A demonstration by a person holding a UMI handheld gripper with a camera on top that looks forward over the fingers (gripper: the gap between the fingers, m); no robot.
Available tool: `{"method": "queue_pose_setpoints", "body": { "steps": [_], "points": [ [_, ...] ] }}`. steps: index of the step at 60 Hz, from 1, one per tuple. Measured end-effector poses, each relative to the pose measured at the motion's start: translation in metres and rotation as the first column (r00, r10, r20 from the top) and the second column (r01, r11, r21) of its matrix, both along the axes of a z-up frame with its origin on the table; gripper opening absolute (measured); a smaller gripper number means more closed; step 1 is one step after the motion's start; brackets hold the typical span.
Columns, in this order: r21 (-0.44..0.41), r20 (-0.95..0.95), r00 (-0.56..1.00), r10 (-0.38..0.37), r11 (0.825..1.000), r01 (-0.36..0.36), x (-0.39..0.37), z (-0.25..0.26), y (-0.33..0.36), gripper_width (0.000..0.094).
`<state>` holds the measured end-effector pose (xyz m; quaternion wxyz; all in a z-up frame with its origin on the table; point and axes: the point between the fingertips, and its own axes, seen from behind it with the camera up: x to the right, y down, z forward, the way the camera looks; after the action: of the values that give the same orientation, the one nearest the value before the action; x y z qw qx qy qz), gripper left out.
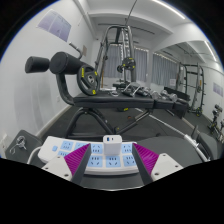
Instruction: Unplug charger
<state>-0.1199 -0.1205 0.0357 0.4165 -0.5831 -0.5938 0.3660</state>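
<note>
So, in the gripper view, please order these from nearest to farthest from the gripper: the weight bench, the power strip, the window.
1. Power strip: white, lying between the open fingers of the gripper, with a gap at each side.
2. Weight bench: black, beyond the fingers, in the middle of the room.
3. Window: on the far wall, behind the bench.

Bright daylight, strong fisheye edge distortion
</note>
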Motion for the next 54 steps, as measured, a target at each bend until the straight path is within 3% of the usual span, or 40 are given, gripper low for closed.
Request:
{"method": "queue_pose_setpoints", "body": {
  "steps": [24, 27, 30, 32, 33, 36, 40, 47, 51, 54],
  "points": [
    [-0.046, 0.011, 1.000, -0.006, 0.999, 0.007, -0.061, -0.018, 0.011, 0.0834],
    [-0.049, 0.001, 1.000, -0.002, 0.999, 0.002, -0.060, -0.019, 0.008, 0.0754],
    [-0.034, 0.002, 1.000, 0.009, 0.999, -0.009, -0.059, -0.018, 0.005, 0.0321],
    [-0.023, 0.005, 1.000, 0.009, 1.000, -0.009, -0.058, -0.018, 0.004, 0.0317],
    [-0.011, 0.005, 1.000, 0.014, 1.000, -0.013, -0.059, -0.018, 0.003, 0.0258],
    [0.011, 0.005, 1.000, 0.021, 1.000, -0.021, -0.061, -0.017, 0.002, 0.0224],
    [-0.040, 0.020, 1.000, 0.017, 0.999, -0.016, -0.060, -0.012, 0.002, 0.0213],
    [-0.103, -0.133, 0.990, -0.049, 0.994, 0.035, -0.059, 0.089, 0.038, 0.0209],
    [-0.143, -0.127, 0.990, -0.063, 0.989, 0.045, -0.053, 0.121, 0.063, 0.0210],
    [-0.121, -0.106, 0.991, -0.077, 0.991, 0.064, -0.049, 0.132, 0.091, 0.0209]
  ]
}}
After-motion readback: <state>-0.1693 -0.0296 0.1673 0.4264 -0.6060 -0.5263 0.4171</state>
